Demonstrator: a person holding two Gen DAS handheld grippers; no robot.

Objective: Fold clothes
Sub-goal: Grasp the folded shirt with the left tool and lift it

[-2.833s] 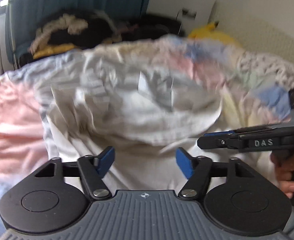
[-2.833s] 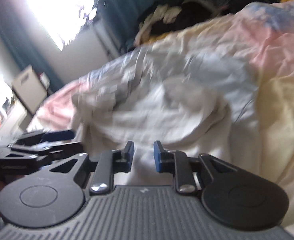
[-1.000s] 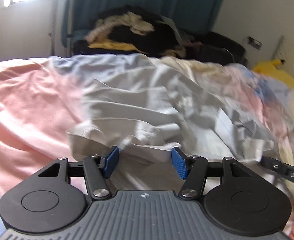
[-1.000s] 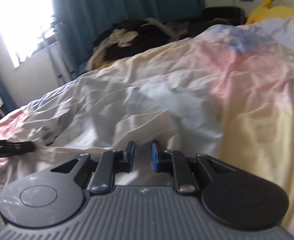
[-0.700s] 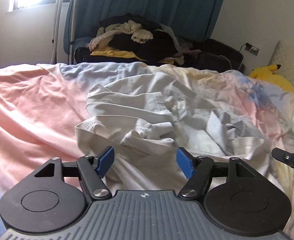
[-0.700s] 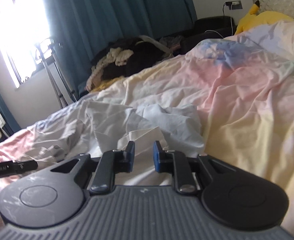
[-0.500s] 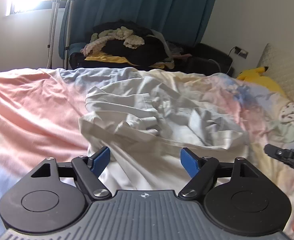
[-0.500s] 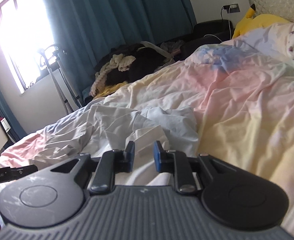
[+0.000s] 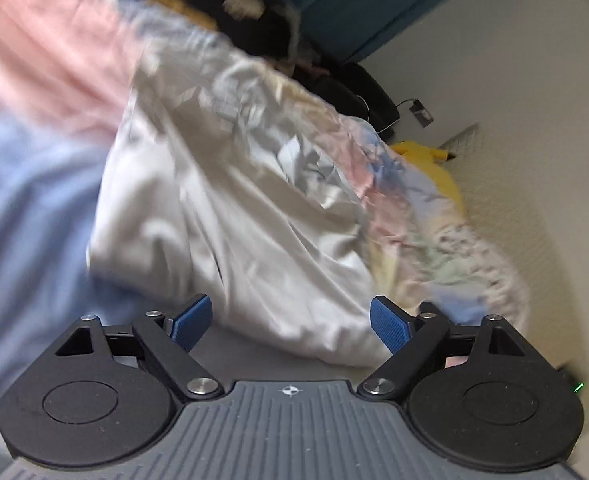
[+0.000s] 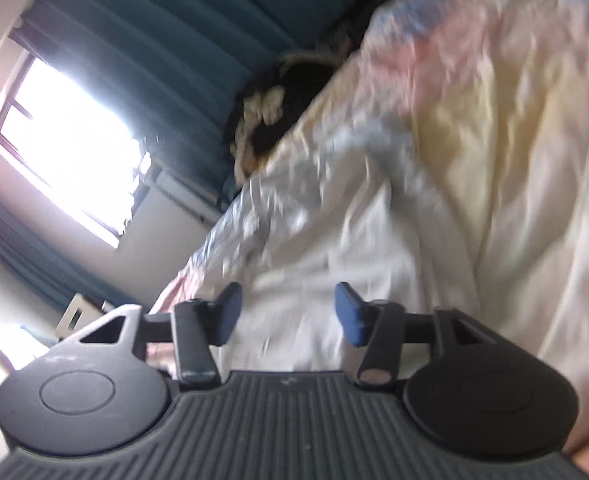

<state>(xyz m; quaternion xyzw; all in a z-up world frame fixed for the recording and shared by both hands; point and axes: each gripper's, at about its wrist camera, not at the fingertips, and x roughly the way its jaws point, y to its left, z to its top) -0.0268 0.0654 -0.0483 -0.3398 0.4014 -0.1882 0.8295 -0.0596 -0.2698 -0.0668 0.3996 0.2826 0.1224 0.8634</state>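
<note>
The pale grey-white shirt [image 9: 230, 216] lay crumpled on the bed's pastel duvet [image 9: 34, 80], spreading from the left claw [image 9: 290, 322] toward twelve o'clock. It looked thin, limp and light, likely to sag and slip, so a hem or seam edge seemed the best hold. Both the left claw and the right claw [image 10: 288, 314] were opening, blue ribbed pads apart, gripping nothing, shirt cloth just beyond them.
</note>
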